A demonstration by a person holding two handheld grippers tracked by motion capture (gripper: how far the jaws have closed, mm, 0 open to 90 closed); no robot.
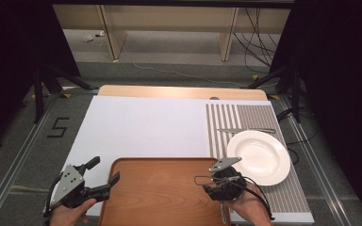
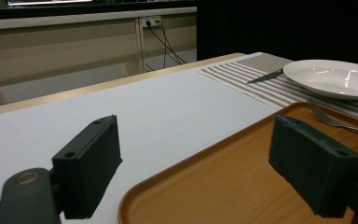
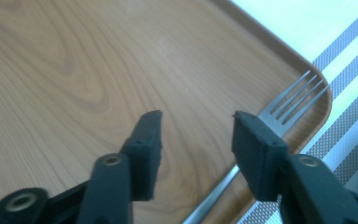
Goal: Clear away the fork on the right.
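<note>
The fork (image 3: 294,100) lies along the wooden tray's (image 3: 74,70) right rim, tines overhanging its corner. The right gripper (image 3: 196,135) gapes half-open, empty; lift straight up, clear of the handle.

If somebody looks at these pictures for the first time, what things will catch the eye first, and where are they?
The wooden tray at the table's near edge stands out first, with a fork lying along its right rim, tines over the corner. Right of it, a white plate sits on a striped placemat, a knife just beyond. The open left tool hovers at the tray's left edge; the open right tool hangs beside the fork.
</note>
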